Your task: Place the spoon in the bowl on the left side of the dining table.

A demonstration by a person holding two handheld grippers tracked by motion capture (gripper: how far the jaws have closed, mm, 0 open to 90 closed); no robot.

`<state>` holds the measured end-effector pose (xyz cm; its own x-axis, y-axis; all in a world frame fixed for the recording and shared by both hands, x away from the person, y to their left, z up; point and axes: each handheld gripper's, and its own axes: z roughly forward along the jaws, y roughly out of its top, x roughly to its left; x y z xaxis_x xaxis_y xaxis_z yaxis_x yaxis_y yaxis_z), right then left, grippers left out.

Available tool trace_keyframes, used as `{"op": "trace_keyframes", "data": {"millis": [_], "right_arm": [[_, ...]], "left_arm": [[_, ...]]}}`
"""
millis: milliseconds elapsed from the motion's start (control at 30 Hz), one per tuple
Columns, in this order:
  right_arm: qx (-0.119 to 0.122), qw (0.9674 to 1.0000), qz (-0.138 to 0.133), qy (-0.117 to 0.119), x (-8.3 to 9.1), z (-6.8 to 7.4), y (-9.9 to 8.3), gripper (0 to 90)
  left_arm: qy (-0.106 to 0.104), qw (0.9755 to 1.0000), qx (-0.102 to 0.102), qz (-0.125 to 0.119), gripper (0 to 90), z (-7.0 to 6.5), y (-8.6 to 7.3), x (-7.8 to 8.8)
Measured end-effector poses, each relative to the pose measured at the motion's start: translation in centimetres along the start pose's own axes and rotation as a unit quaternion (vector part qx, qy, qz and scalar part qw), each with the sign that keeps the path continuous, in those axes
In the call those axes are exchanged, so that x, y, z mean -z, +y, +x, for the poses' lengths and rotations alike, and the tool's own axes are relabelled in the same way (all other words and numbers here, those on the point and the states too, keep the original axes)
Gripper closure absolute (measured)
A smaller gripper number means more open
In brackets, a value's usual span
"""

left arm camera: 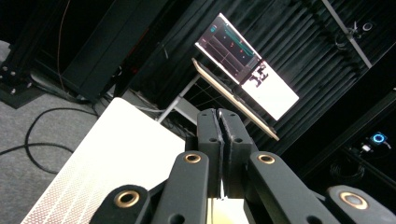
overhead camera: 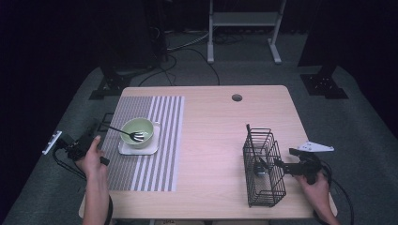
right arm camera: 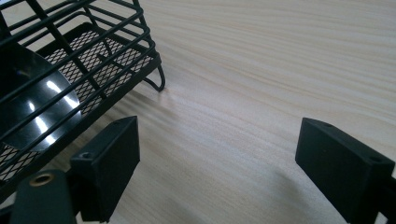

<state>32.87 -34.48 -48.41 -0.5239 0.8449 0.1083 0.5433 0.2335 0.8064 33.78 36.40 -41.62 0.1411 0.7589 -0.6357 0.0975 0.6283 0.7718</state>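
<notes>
Left tongs were pressed closed on nothing, at the frame's left edge. Right tongs stood wide open beside the wire basket, lower right. A fork rested in the green bowl on the striped placemat, left-centre of the bench.

A recording lab is suggested by black curtains, a lit monitor, and floor cables around the pale wooden tabletop.

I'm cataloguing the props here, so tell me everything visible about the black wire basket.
The black wire basket is a tall, open-topped caddy of thin metal bars with a fine mesh floor and small looped feet. It stands upright on the right part of the wooden table. A black spoon leans inside it. The right gripper hovers open beside it.
</notes>
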Motion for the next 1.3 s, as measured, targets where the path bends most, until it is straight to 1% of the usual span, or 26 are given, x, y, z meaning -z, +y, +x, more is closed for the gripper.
{"op": "trace_keyframes", "data": {"millis": [300,500,700,933,1133,1300], "right_arm": [[-0.001,1.0000,0.000,0.000,0.0,0.0,0.0,12.8],[0.000,1.0000,0.000,0.000,0.0,0.0,0.0,12.9],[-0.001,1.0000,0.000,0.001,0.0,0.0,0.0,12.8],[0.000,1.0000,0.000,0.001,0.0,0.0,0.0,12.8],[0.001,1.0000,0.000,0.002,0.0,0.0,0.0,12.8],[0.000,1.0000,0.000,0.002,0.0,0.0,0.0,12.8]], "left_arm": [[0.009,0.9999,-0.003,0.011,88.5,0.3,-0.6,-0.3],[0.014,0.9997,-0.002,0.017,84.9,0.5,-0.7,-0.4],[0.017,0.9997,0.001,0.016,84.7,0.7,-0.8,-0.3],[0.024,0.9995,0.005,0.020,80.9,1.1,-1.0,-0.4],[0.031,0.9993,0.013,0.014,78.3,1.5,-1.0,-0.1],[0.032,0.9992,0.009,0.020,77.5,1.4,-1.1,-0.1]]}}
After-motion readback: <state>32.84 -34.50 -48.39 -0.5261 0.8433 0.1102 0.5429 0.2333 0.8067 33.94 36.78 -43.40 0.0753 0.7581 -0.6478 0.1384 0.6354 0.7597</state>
